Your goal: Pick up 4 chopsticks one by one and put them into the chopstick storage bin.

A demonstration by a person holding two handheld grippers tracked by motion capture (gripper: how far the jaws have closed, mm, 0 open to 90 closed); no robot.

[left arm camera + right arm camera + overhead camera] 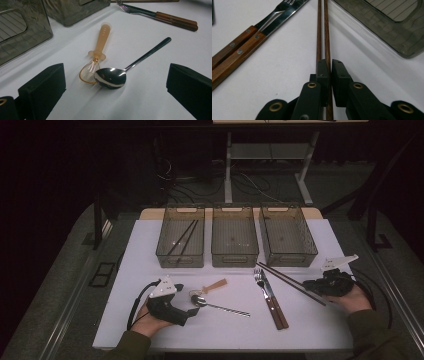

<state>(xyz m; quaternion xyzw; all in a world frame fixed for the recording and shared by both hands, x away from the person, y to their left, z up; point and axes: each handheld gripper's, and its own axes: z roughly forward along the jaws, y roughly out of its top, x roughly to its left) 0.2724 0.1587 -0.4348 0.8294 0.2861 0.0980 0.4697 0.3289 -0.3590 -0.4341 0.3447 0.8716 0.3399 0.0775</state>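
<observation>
A pair of dark wooden chopsticks (290,281) (323,30) lies slantwise on the white table, right of centre. My right gripper (311,286) (330,70) is shut on their near end, low over the table. My left gripper (194,309) (115,85) rests at the front left, open, its jaws wide apart and nothing between them. Just beyond its jaws lies a metal spoon (220,306) (111,77), its bowl touching the bowl of an orange plastic spoon (214,285) (101,45).
A fork and a knife with wooden handles (270,297) (160,16) (239,50) lie side by side mid-table. Three grey bins stand in a row at the back: the left bin (180,257) holds chopsticks, beside it the middle bin (235,256) and right bin (292,255).
</observation>
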